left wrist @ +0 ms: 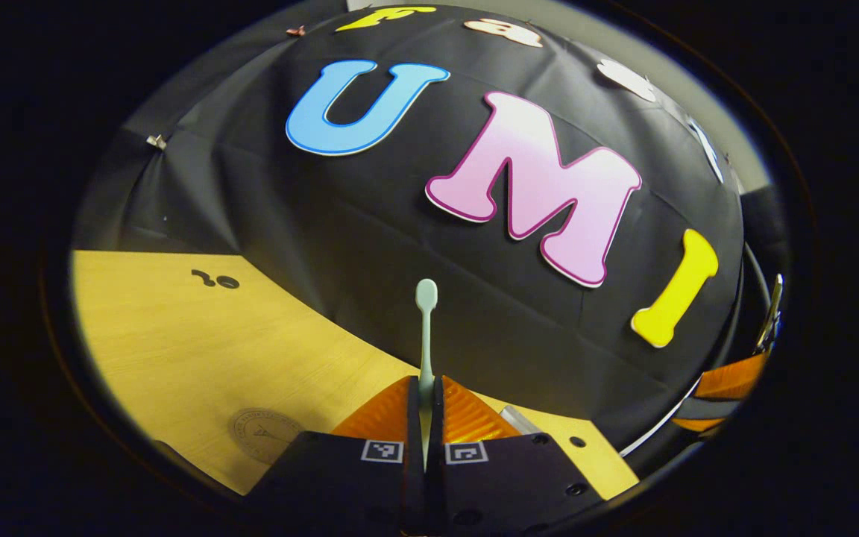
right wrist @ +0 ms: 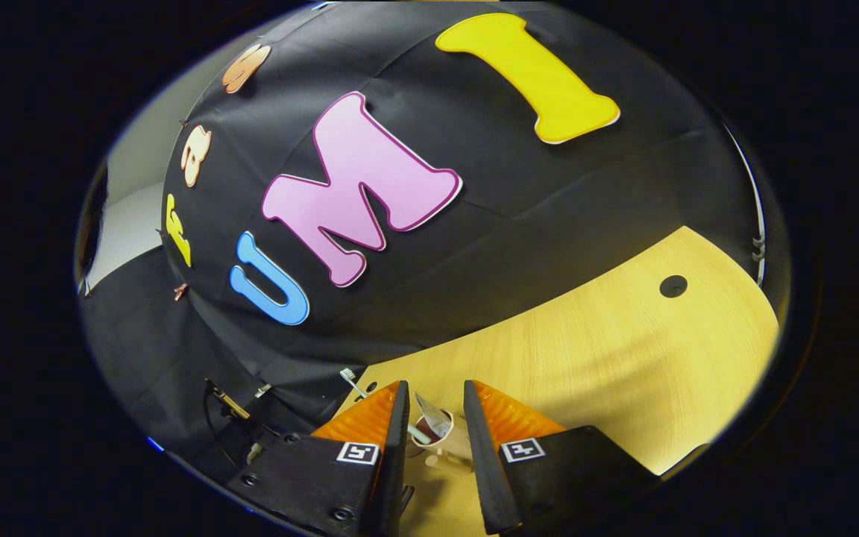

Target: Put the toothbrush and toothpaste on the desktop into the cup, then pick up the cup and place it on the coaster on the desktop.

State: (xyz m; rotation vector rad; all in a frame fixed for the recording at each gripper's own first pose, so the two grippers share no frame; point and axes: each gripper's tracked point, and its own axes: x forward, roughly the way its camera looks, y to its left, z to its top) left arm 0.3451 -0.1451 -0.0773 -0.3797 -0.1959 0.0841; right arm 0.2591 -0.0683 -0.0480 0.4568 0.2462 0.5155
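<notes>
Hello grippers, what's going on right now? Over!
Left gripper shut on toothbrush, held above desk. Right gripper open over cup, toothpaste inside. Nothing blocking.

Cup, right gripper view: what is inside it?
The toothpaste tube sticks out of the cup. The cup's depths are hidden; whether the toothbrush reaches inside is unclear.

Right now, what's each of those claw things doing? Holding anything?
Left gripper: closed on the toothbrush, which sticks up between its fingers.
Right gripper: open, holding nothing, above the cup on the desktop.
</notes>
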